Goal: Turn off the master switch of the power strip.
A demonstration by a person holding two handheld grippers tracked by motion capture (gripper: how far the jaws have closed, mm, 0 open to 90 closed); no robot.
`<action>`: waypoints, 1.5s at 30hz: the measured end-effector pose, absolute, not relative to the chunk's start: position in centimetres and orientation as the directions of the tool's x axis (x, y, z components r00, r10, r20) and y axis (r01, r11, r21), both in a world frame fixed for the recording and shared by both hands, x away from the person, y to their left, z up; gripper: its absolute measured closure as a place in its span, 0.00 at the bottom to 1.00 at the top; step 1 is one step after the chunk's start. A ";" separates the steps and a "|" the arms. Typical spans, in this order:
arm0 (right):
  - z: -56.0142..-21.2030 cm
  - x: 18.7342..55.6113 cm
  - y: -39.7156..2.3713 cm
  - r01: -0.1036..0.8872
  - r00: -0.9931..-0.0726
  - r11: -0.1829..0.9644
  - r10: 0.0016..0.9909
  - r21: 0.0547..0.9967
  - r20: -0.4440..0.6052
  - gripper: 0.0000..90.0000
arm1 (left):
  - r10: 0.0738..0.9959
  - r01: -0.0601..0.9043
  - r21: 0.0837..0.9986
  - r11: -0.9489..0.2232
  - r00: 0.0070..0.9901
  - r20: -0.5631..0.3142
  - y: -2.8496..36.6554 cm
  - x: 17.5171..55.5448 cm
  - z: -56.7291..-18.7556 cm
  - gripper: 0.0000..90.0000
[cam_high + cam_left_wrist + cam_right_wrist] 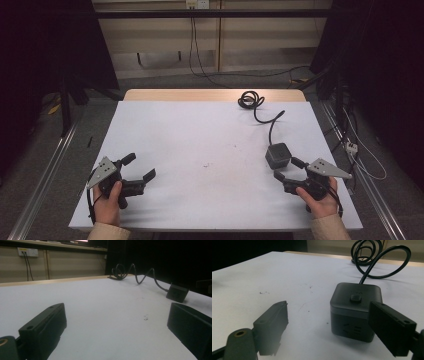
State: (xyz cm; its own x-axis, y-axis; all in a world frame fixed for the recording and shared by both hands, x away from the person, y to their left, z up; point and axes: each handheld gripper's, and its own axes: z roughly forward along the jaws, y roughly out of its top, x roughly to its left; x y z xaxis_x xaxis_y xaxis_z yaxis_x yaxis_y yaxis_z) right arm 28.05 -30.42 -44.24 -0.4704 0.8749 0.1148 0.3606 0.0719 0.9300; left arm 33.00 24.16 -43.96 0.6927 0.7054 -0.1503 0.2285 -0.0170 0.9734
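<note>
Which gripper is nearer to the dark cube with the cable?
Right. The right gripper is open just beside the cube, not touching it; the left gripper, also open, is far across the table.

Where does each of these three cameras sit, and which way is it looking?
High view: above the person's side, looking down on the table; both hands and grippers show.
Left gripper view: rides the left gripper, looking across the table between open jaws.
Right gripper view: rides the right gripper, facing the cube.
All share the cube and its cable.
</note>
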 end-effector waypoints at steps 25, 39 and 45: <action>-44.6 27.2 -30.4 0.363 -0.486 0.077 0.866 0.929 0.118 0.19 | 0.708 0.231 0.973 -0.015 0.689 -0.153 24.2 32.9 -44.0 0.02; -45.0 26.6 -30.2 0.365 -0.505 0.109 0.858 0.924 0.098 0.19 | 0.709 0.230 0.973 -0.017 0.689 -0.151 24.3 32.9 -44.0 0.02; -45.1 26.7 -30.4 0.365 -0.499 0.107 0.861 0.925 0.097 0.18 | 0.709 0.230 0.973 -0.018 0.689 -0.150 24.3 32.9 -44.0 0.02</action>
